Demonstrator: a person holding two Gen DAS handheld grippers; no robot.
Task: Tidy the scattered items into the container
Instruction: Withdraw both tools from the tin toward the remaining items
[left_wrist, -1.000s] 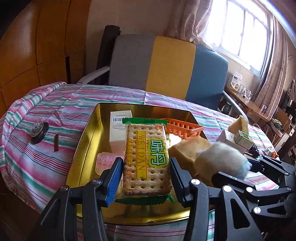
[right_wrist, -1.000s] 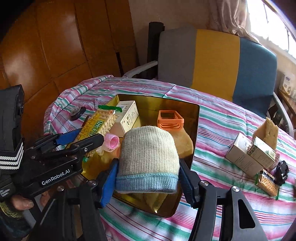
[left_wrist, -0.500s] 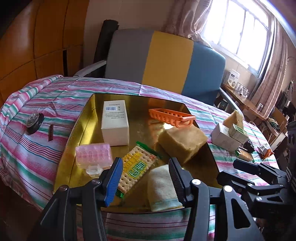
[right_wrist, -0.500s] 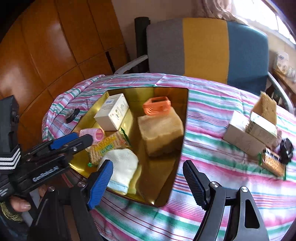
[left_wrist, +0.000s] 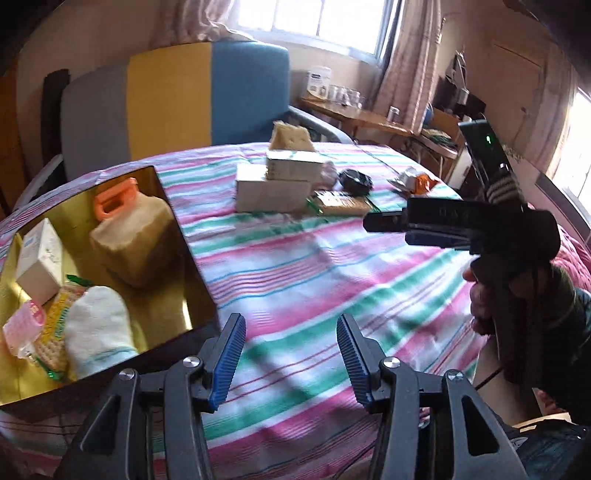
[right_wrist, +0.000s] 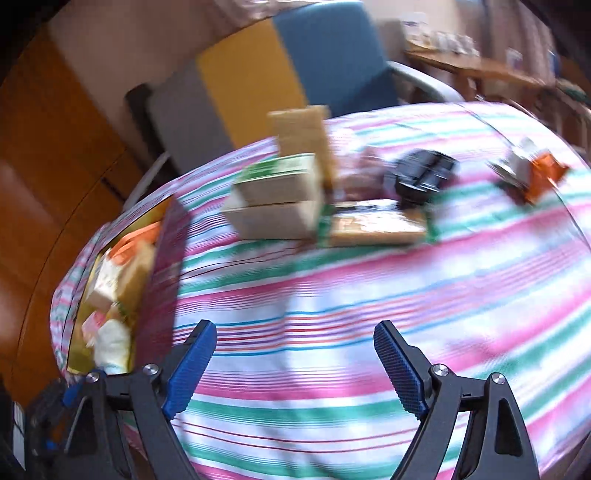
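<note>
Both grippers face the striped tablecloth (left_wrist: 332, 266) with nothing between their pads. The left gripper (left_wrist: 290, 360) stands released at a narrow gap; the right gripper (right_wrist: 295, 369) has its jaws opening wide. The gold tray (left_wrist: 173, 221) to their left already holds a knit cap (left_wrist: 98, 325) and a cracker packet (left_wrist: 55, 332). Beyond the tray's far right corner lie stacked boxes (left_wrist: 275, 181) with a sponge (left_wrist: 291, 138) above. Motion blur leaves their contact uncertain. Risk: a hasty grasp topples the stack.
</note>
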